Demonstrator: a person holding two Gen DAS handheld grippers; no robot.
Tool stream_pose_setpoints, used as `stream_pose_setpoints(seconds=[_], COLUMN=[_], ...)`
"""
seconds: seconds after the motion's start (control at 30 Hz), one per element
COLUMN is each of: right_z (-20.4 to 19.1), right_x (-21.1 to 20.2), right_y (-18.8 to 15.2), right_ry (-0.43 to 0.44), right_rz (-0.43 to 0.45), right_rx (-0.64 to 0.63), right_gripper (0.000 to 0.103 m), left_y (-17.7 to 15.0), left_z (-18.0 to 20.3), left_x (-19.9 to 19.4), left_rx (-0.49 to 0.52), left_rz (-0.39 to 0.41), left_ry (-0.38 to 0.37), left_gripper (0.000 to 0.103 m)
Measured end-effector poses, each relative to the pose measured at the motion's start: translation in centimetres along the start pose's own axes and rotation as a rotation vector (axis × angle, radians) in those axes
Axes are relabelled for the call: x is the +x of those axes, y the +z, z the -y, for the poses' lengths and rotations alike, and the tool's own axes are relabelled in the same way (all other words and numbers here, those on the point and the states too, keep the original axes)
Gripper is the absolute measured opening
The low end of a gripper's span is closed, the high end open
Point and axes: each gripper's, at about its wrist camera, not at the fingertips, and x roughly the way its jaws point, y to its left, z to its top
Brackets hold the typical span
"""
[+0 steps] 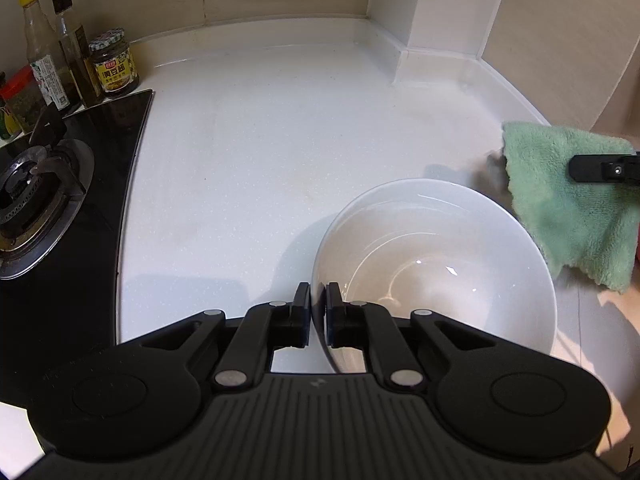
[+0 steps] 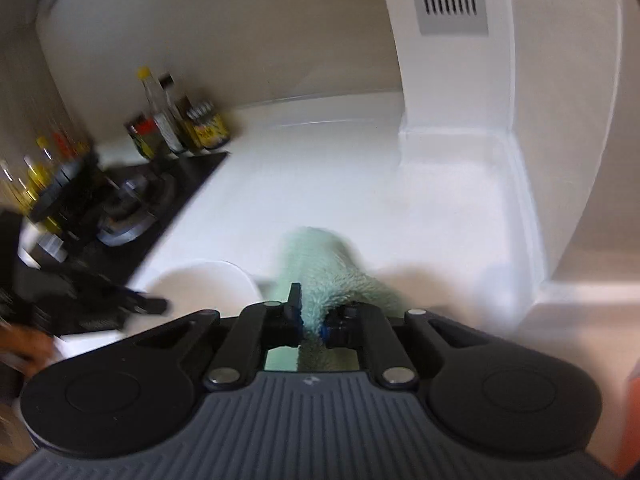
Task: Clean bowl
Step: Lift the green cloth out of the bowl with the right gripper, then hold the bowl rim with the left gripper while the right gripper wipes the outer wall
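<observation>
Bare countertop (image 1: 260, 160) between stove (image 1: 48, 184) and corner pillar (image 1: 436, 40).

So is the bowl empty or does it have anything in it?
Empty. The bowl shows a bare white glossy inside with only light glints; no food visible. A thin water film cannot be ruled out.

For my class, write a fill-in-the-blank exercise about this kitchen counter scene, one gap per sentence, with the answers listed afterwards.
1. The left gripper is shut on the rim of the white ____.
2. The right gripper is shut on a ____ cloth.
3. The gas burner lies to the ____ of the bowl in the left wrist view.
4. The jar beside the bottles has a ____ label.

Answers: bowl; green; left; yellow
</observation>
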Motion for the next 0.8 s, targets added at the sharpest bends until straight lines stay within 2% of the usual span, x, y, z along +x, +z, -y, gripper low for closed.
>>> stream_pose_setpoints(seconds=[0.13, 0.17, 0.23, 0.3, 0.4, 0.5, 0.6, 0.63, 0.73, 0.8], right_z=[0.3, 0.4, 0.5, 0.0, -0.3, -1.0, -2.1, -2.6, -3.4, -2.9], right_x=[1.4, 1.7, 1.6, 2.0, 3.1, 3.2, 3.0, 3.1, 4.4, 5.1], right_y=[-1.1, -1.4, -1.5, -1.7, -2.2, -2.5, -2.5, -2.6, -3.0, -3.2], right_ry=[0.151, 0.214, 0.263, 0.276, 0.23, 0.167, 0.095, 0.055, -0.039, -0.005], right_rz=[-0.044, -0.038, -0.031, -0.056, -0.116, -0.108, -0.079, -0.08, -0.111, -0.128], right_rx=[0.125, 0.173, 0.204, 0.173, 0.132, 0.059, -0.016, -0.046, -0.099, -0.058], right_gripper=[0.007, 0.007, 0.007, 0.007, 0.009, 0.01, 0.021, 0.033, 0.035, 0.035], left_y=[-0.3, -0.3, -0.3, -0.3, -0.3, -0.4, -0.3, -0.4, -0.4, -0.5], left_z=[-0.1, -0.1, -0.2, -0.2, -0.1, -0.1, -0.1, 0.0, 0.0, 0.0], left_x=[-0.1, -0.1, -0.1, -0.1, -0.1, -0.1, -0.1, -0.1, -0.1, -0.2], left_rx=[0.013, 0.014, 0.016, 0.017, 0.014, 0.009, 0.013, 0.013, 0.014, 0.017], left_rz=[0.002, 0.001, 0.001, 0.0, 0.002, 0.003, 0.002, 0.002, 0.005, 0.005], left_ry=[-0.006, -0.006, -0.005, -0.003, -0.003, -0.004, 0.002, 0.003, 0.003, 0.001], left_gripper=[0.005, 0.005, 0.006, 0.006, 0.006, 0.006, 0.005, 0.006, 0.005, 0.005])
